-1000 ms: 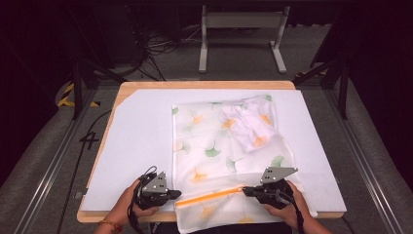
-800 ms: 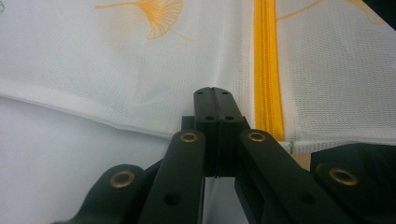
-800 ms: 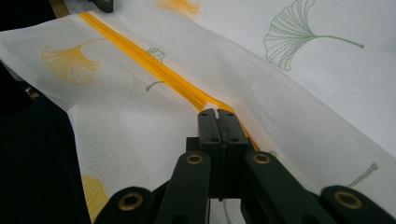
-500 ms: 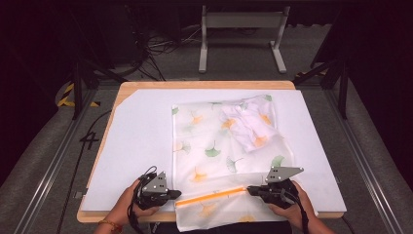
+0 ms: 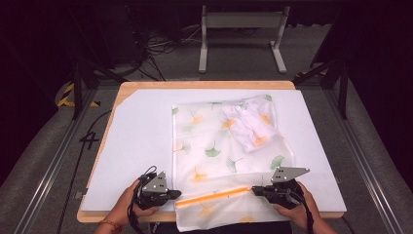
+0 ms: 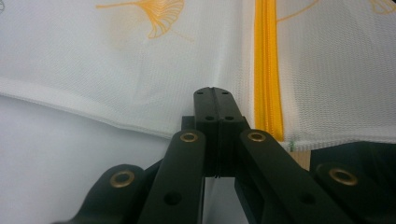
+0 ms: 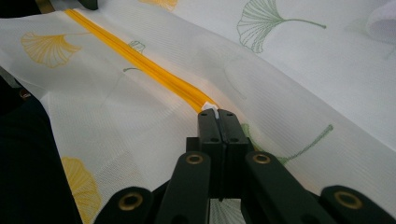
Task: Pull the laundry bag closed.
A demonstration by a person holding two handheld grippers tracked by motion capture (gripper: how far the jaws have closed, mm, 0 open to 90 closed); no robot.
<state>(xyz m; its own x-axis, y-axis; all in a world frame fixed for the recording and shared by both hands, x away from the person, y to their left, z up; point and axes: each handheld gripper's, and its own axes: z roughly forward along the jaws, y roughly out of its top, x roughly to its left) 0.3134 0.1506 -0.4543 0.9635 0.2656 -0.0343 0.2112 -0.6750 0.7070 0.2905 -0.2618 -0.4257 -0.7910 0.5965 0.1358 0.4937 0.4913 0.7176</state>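
My left claw (image 5: 176,194) pinches the mesh bag (image 5: 214,146); my right claw (image 5: 254,189) grips its zipper pull (image 7: 208,108), crumpled cloth (image 5: 248,122) beyond.

Lab-like recording bay: dark surrounds, floor rails (image 5: 46,170), tangled cables (image 5: 156,46)

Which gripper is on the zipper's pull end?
The right gripper, jaws shut at the orange zipper end; the left gripper pinches the mesh bag edge beside it.

The right gripper (image 7: 218,113) has its black jaws closed together, pinching the small white zipper pull (image 7: 208,108) at the near end of the yellow zipper (image 7: 140,62) on the leaf-printed mesh bag (image 7: 289,93).
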